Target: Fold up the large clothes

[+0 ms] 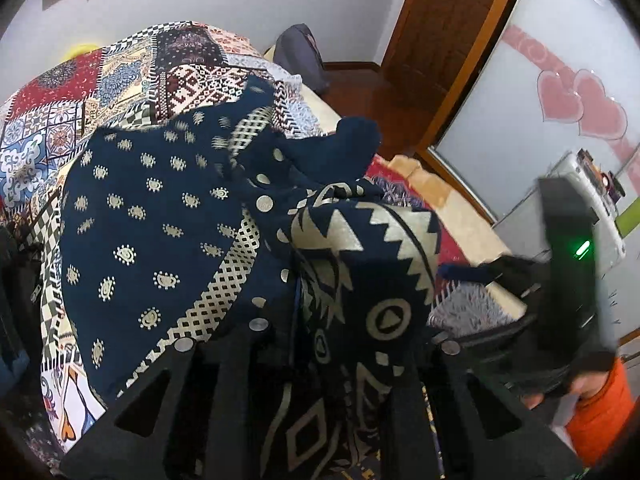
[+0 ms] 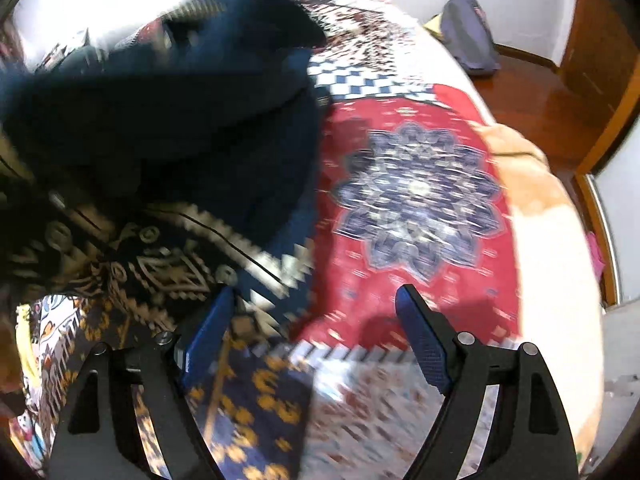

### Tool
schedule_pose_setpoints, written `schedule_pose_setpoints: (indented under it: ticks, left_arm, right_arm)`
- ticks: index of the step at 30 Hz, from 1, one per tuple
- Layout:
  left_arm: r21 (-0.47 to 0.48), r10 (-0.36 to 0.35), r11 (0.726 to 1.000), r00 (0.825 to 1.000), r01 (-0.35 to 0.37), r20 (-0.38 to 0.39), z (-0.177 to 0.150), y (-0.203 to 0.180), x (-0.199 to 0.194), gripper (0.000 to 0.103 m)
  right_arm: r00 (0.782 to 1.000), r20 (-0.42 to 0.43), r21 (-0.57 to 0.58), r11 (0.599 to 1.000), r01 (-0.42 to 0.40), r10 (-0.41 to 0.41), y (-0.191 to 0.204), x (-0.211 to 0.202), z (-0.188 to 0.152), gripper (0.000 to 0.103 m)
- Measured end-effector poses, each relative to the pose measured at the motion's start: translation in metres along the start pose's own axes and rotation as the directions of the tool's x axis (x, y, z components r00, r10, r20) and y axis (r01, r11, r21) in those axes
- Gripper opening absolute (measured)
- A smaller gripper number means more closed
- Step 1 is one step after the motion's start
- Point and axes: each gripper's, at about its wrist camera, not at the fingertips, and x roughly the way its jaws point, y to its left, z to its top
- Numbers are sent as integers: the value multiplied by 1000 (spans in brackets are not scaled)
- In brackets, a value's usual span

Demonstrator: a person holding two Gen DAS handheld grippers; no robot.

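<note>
Navy cloth printed in cream, the garment (image 1: 168, 216) is soft and limp, heavy enough to sag and drape wherever it is not held up. It lies heaped on the bed (image 1: 52, 92), ahead of and partly over the left claw (image 1: 320, 360), whose fingers are buried in the zigzag-patterned fold. The jaws there stand nearly together with cloth bunched between them, so I judge that claw is clenched on the garment, though the pads themselves are hidden.

In the right wrist view the same garment spreads to the left of the right claw (image 2: 316, 300) and beyond it, its zigzag border touching the left finger (image 2: 208, 332). This claw stands wide and empty, with only the red patch of the quilt (image 2: 420, 200) between the fingers.

The fabric looks thin and a little slick, with round studs (image 1: 264, 203) along an edge; I would expect it to slide and fold over itself if pulled by one point. A hem or corner seems the best hold, where doubled cloth gives the pads something to bite, with the second claw taking a matching corner so the piece hangs flat.

No containers can be made out. Off to the right of the left claw, a hand with an orange sleeve (image 1: 600, 412) holds the other tool. A grey bag (image 2: 472, 36) lies beyond the bed, on the wooden floor.
</note>
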Motion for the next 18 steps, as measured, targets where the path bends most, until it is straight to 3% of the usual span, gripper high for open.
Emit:
schedule_pose_setpoints:
  ticks: [4,7,11,12,15,18]
  left_arm:
    - [49,11,999,1000,-11,13,-3,-14,-18,36]
    - [106,62,992,998,-64,16,-5,-29,-37,46]
    - [117,71,990,995,-79,73,-9,-38,-69,54]
    - [109,75,990,993,-84,89,-10,-36,-75,62]
    - [71,160,982,972,-174,170,-12,-20,-98,76]
    - [24,248,967,954,-255,167,-14,9,-99,81]
  right_arm:
    - [999,42,18,999,26,-27,-14,-21,-1,80]
    - [996,82,35,999,28,-30,-20,-35,6,80]
    - [990,140,44,999,18,-24,-20,-59,14,80]
    - [988,153,39,999,17,-22,-18,-65,16,80]
    - [980,196,7,999,32,-32,-6,-75,25,80]
    - [972,234,-47,998,30,-18,11,-85,33,80]
